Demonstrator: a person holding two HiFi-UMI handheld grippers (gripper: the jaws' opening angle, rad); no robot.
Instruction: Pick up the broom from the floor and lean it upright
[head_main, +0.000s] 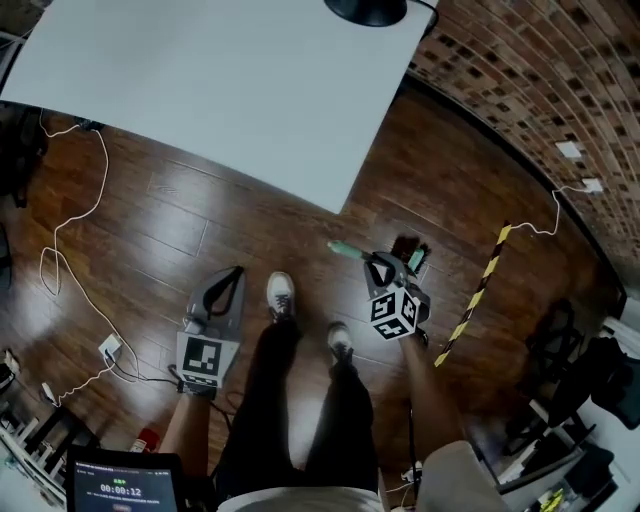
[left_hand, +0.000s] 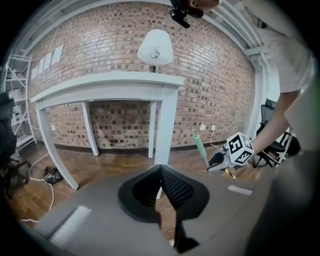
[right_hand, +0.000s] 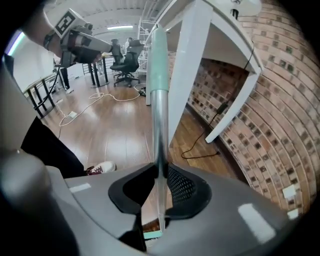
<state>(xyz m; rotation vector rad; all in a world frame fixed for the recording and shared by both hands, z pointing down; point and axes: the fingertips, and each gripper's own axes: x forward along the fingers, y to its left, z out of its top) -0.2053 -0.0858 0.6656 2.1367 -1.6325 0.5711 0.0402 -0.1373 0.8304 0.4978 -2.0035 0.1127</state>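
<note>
While left tool (left_hand: 160, 171) hangs empty, tips together: right tool (right_hand: 159, 176) clamped on silver metal broom handle with mint-green grip (right_hand: 159, 95), near upright, beside white rectangular surface (right_hand: 200, 55).

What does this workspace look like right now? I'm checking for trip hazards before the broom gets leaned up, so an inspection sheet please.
Surface: glossy dark wooden floor.
Job's things: broom, its handle running up between the right jaws, pale green grip at its end.
Clutter: yellow-black striped bar on the floor; tablet.
Grippers: right gripper shut on the broom handle; left gripper shut, empty.
Cables: white cable loops across the floor; another near the brick wall.
Surroundings: white table, lamp, person's shoes.
</note>
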